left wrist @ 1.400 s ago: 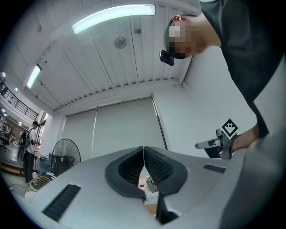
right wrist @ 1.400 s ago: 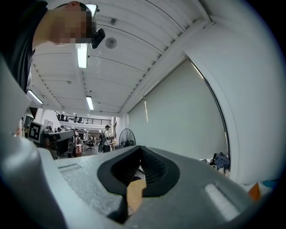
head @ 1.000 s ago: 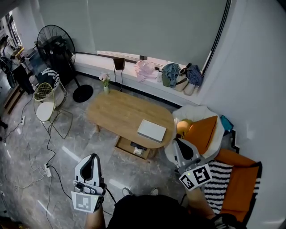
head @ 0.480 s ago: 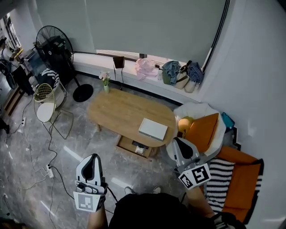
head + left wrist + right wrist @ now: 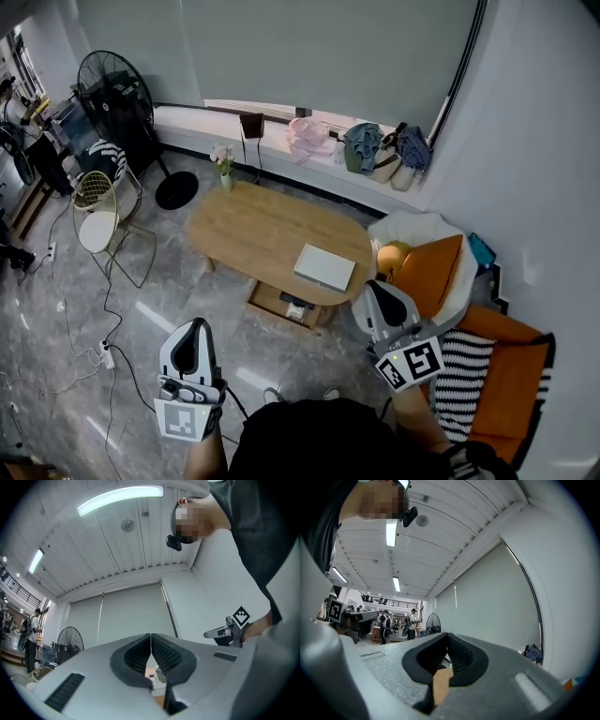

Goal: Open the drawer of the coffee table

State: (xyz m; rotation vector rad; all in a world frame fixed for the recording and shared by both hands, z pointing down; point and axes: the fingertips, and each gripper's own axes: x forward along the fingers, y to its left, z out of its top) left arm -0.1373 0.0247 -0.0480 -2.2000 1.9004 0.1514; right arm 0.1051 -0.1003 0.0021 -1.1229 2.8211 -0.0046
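The oval wooden coffee table [image 5: 267, 234] stands in the middle of the room in the head view, with a white flat box [image 5: 324, 267] on its right end. Under its near edge a wooden drawer [image 5: 284, 307] juts out, with small items in it. My left gripper [image 5: 197, 324] hangs shut over the floor, well short of the table. My right gripper [image 5: 372, 285] is also shut, just right of the table's near end. Both grippers hold nothing: the left gripper [image 5: 150, 637] and the right gripper [image 5: 448, 637] each show their pads meeting.
A standing fan [image 5: 117, 98] and a wire chair [image 5: 94, 211] are at the left. A small flower vase [image 5: 223, 167] stands at the table's far corner. Clothes and shoes [image 5: 375, 155] line the window ledge. An orange-cushioned seat [image 5: 427, 277] is at the right. Cables [image 5: 84, 352] run over the floor.
The head view has shifted slightly, so the table sits a little further right in the picture. Both grippers stay shut and hold their places.
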